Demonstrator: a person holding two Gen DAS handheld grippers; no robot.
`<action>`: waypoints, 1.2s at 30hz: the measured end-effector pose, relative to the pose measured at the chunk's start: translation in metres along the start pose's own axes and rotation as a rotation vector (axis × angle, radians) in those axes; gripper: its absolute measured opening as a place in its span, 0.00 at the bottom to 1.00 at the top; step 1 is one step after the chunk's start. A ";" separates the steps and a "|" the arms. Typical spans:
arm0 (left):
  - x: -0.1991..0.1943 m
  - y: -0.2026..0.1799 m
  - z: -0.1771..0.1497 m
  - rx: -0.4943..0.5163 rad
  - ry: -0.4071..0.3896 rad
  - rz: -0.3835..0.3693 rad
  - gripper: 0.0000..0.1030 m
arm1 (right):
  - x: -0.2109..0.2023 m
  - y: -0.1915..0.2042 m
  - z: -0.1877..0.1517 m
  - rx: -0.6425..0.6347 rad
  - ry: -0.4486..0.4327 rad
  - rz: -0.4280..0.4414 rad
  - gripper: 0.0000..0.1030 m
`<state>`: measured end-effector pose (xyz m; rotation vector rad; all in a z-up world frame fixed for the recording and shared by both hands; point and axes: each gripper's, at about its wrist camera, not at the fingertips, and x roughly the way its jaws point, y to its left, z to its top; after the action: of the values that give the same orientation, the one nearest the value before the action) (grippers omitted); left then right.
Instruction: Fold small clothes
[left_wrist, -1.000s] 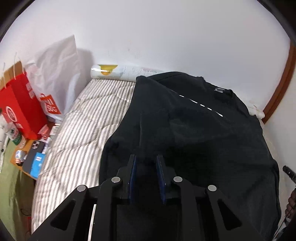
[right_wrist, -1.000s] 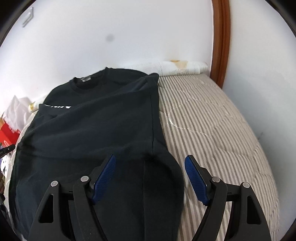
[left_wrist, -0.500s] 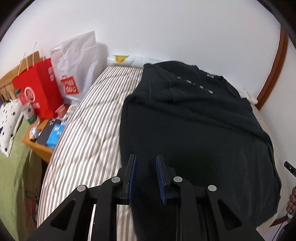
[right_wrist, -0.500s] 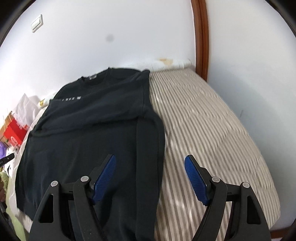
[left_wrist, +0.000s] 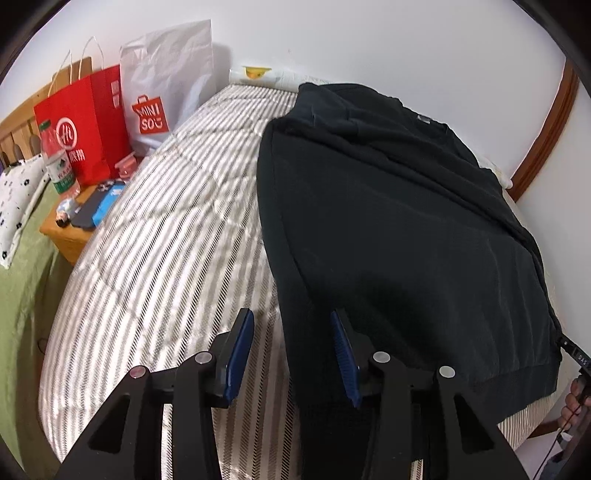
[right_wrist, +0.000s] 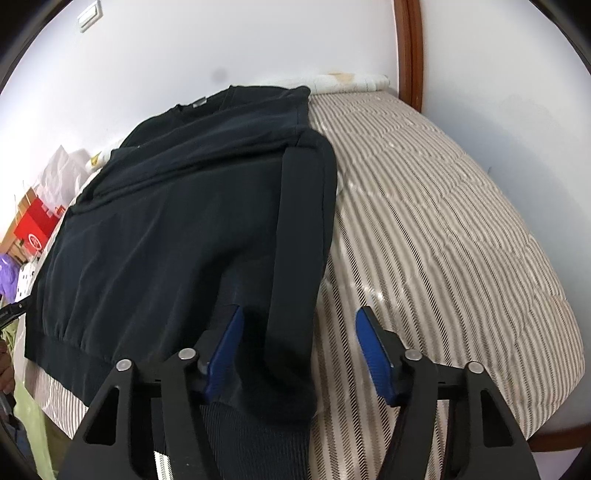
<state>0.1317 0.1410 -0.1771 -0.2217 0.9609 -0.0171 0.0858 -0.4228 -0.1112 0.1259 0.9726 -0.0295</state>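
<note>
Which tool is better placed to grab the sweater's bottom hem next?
Right. The right tool already straddles the sweater's folded sleeve and hem corner; the left tool mostly spans striped bedding beside the edge.

The near hem of the black sweatshirt (left_wrist: 388, 229) is hidden behind the left gripper (left_wrist: 291, 354), and its cuff is cut off under the right gripper (right_wrist: 299, 350). The items on the wooden bedside table (left_wrist: 62, 240) are too small to be identified. A hand (left_wrist: 576, 402) is cut off by the frame's edge.
</note>
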 end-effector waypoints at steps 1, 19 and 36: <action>0.001 0.000 -0.001 0.000 0.002 -0.007 0.39 | 0.001 0.001 -0.001 -0.001 0.002 -0.001 0.56; 0.004 -0.014 -0.003 0.037 -0.022 0.013 0.41 | 0.019 0.014 0.005 -0.022 0.027 0.018 0.34; 0.005 -0.019 -0.004 0.053 -0.026 0.030 0.43 | 0.019 0.014 0.005 -0.025 0.021 0.011 0.34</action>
<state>0.1328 0.1212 -0.1803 -0.1586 0.9362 -0.0119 0.1018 -0.4091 -0.1222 0.1090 0.9929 -0.0054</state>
